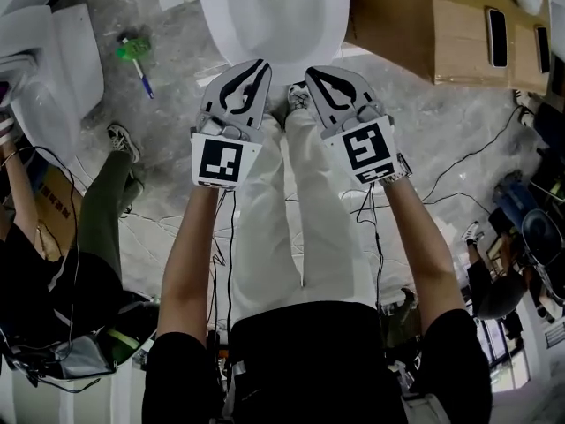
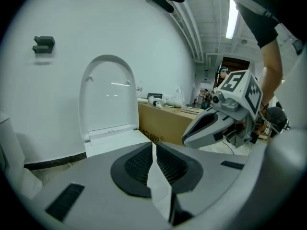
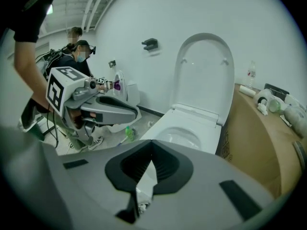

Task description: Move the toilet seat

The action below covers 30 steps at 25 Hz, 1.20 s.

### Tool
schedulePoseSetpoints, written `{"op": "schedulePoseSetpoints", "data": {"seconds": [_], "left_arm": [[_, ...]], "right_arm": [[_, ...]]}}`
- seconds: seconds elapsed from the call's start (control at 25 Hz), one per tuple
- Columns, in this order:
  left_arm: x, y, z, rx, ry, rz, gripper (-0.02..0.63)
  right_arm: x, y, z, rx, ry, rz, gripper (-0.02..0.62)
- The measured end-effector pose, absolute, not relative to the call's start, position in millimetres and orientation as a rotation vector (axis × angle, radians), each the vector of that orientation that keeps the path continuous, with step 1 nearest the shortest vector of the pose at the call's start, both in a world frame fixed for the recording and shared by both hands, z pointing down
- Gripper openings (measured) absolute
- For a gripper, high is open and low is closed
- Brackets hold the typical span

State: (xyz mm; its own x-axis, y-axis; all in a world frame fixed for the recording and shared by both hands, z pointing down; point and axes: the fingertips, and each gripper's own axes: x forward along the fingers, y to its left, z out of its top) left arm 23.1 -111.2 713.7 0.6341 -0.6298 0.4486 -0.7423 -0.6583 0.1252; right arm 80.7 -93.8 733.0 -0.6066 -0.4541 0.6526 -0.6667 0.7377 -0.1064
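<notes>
A white toilet (image 1: 269, 11) stands in front of me, its bowl (image 3: 180, 135) uncovered. The seat and lid (image 3: 206, 71) stand upright against the wall, also seen as a tall oval seat and lid (image 2: 108, 97) in the left gripper view. My left gripper (image 1: 256, 64) and right gripper (image 1: 313, 73) hover side by side just short of the bowl's near rim, touching nothing. Both are shut with nothing between the pads. The left gripper's own jaws (image 2: 153, 145) meet in a thin line, as do the right gripper's (image 3: 152, 143).
A large cardboard box (image 1: 424, 16) stands right of the toilet with a phone (image 1: 497, 36) and small items on top. A second toilet (image 1: 53, 69) and a green-headed brush (image 1: 132, 51) are at the left. People stand on both sides; cables (image 1: 459, 162) run over the floor.
</notes>
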Motion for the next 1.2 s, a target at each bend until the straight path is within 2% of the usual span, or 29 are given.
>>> {"op": "schedulePoseSetpoints", "data": {"seconds": [0.2,0.32,0.36,0.44,0.56,0.8,1.0,1.2], "left_arm": [[31,-100,748,2.581,-1.016,0.661,0.017],[36,-89,770,2.590,-0.928,0.751,0.054],[37,-85,778,2.595,-0.894,0.784,0.066],[38,-80,790,2.606,-0.828,0.842,0.086],[43,-74,813,2.622,-0.698,0.952,0.138],[44,-51,865,2.593,-0.359,1.225,0.236],[38,-31,903,2.534,-0.066,1.457,0.278],[38,-31,922,2.483,0.054,1.539,0.284]], "right_arm": [[80,-81,768,0.708,-2.270,0.400,0.008],[79,-71,788,0.599,-2.213,0.335,0.017],[77,-66,794,0.555,-2.199,0.318,0.038],[72,-59,808,0.472,-2.176,0.294,0.125],[68,-51,827,0.362,-2.141,0.266,0.143],[69,-36,867,0.126,-2.053,0.181,0.224],[77,-28,903,-0.071,-1.954,0.098,0.249],[85,-29,926,-0.159,-1.887,0.072,0.250]]}}
